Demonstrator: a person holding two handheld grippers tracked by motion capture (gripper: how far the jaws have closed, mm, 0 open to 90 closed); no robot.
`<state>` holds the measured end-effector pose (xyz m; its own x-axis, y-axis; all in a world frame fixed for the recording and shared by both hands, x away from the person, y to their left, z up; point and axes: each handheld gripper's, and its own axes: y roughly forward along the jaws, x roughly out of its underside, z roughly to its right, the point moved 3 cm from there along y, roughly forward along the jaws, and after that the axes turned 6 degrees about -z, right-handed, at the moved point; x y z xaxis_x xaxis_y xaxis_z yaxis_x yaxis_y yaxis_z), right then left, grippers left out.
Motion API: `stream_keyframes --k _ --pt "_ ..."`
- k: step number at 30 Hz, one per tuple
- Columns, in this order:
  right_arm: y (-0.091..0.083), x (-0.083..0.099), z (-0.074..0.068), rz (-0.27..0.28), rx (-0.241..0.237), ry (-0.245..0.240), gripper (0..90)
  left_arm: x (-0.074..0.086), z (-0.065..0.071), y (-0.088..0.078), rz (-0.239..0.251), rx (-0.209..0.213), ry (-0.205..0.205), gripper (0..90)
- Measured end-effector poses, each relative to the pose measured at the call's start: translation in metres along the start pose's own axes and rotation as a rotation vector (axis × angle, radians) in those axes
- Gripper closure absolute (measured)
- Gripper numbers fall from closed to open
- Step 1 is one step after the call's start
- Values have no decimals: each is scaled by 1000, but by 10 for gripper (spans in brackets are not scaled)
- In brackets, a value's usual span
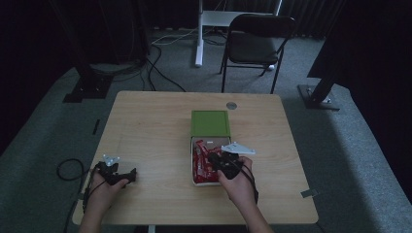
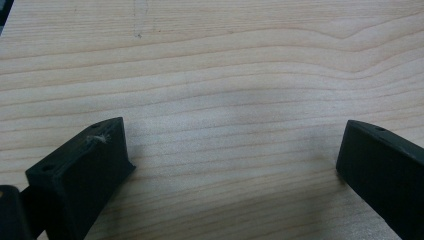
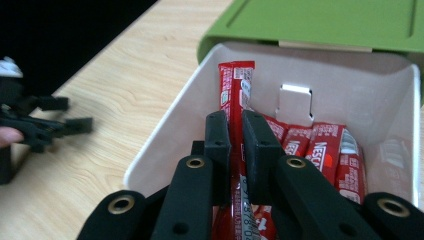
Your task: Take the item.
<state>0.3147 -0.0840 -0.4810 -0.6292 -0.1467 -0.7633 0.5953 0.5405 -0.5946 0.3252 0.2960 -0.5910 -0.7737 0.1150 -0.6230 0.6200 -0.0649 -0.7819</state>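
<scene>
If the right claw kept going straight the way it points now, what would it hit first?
Probably the box's far wall. The right claw, shut on a red sachet, points along the white box toward it; depth is unclear.

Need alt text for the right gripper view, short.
The right gripper is shut on a red sachet, held upright over an open white box with more red sachets inside. Its green lid lies open behind; the left gripper shows at left on the wooden table.

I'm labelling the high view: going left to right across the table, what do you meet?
Left tool → white box of red sachets → right tool, shut on one red sachet.
</scene>
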Motion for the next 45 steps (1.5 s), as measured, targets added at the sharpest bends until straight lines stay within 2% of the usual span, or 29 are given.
stream_keyframes --k 9,15,27,32,37,45 --pt "-16 -14 3 62 -6 -2 826 0 0 0 0 0 0 11" --pt "-21 -21 15 95 26 15 825 0 0 0 -1 1 0 11" --pt "-37 -28 45 155 81 64 826 0 0 0 -1 0 0 11" --pt "-46 -26 61 175 126 81 825 0 0 0 0 0 0 11" --pt "-54 -22 76 197 150 112 825 0 0 0 1 0 0 11" --pt "-67 -15 100 240 224 148 825 0 0 0 0 0 0 11"
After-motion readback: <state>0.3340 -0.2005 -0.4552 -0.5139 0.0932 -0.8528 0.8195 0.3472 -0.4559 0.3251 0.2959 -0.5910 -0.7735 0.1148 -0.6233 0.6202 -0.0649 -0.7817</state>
